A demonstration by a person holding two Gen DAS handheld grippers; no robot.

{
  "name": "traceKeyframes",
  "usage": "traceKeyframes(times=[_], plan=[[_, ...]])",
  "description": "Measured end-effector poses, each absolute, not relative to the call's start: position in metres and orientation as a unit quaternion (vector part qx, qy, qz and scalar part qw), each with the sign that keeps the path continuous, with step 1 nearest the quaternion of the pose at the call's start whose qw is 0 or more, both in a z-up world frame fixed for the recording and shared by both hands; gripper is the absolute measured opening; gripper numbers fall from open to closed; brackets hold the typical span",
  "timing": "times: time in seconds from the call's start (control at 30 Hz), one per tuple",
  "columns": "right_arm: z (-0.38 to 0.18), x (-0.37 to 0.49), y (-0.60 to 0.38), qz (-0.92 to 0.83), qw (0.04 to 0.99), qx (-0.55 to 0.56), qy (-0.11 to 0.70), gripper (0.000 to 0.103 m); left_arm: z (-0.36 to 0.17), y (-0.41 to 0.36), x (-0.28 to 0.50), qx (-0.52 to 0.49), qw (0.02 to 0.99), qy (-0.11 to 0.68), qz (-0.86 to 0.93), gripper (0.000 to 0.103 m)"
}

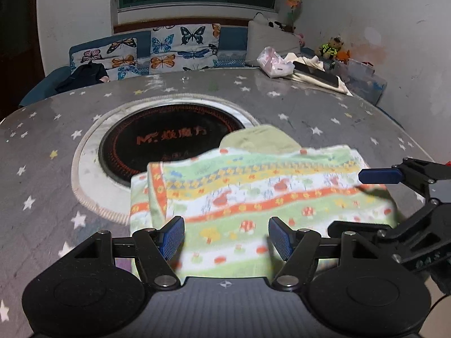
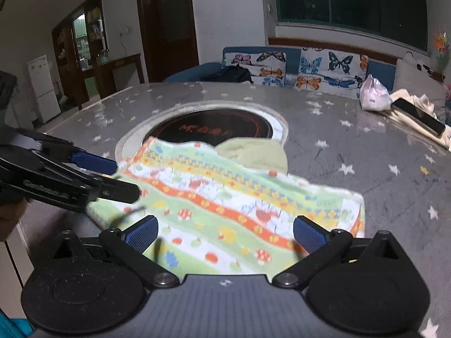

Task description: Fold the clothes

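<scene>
Folded patterned garment [image 1: 253, 197], seemingly flat

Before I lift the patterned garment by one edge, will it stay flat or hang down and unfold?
The patterned garment is probably floppy: it is thin cloth with a wavy far edge, lying in layers. Lifted by one edge, the layers would likely sag and slide apart. It looks light, and the tablecloth appears glossy, so a push may slide or bunch it. Both grippers, left and right, are open.

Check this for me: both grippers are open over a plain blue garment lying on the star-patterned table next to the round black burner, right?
Not quite. The garment is not plain blue: it has green, white, orange and yellow stripes with mushroom prints, as the left wrist view shows. The rest holds: the left gripper and right gripper are open over it, and it lies on the star-patterned table by the round black burner.
</scene>
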State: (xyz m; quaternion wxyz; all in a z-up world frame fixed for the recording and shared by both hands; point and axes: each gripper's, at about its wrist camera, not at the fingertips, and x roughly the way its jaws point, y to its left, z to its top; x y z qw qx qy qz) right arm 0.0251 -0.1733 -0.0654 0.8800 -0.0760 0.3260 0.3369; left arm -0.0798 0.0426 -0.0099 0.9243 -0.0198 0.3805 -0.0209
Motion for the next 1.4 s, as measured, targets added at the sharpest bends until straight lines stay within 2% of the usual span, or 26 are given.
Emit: traceKeyframes(times=[0.93,1.3,1.4], plan=[[-0.074,0.016,-0.150,0.370,0.863,-0.106,0.327,0.103,-0.024,0.078,-0.111,-0.075,0.918,0.388,0.026,0.073],[-0.078,0.015,-0.147,0.375,0.863,-0.107,0.322,0.103,-0.027,0.085,-0.112,-0.090,0.909,0.404,0.044,0.089],[-0.073,0.014,-0.147,0.377,0.863,-0.110,0.318,0.099,-0.027,0.088,-0.112,-0.099,0.906,0.408,0.050,0.092]])
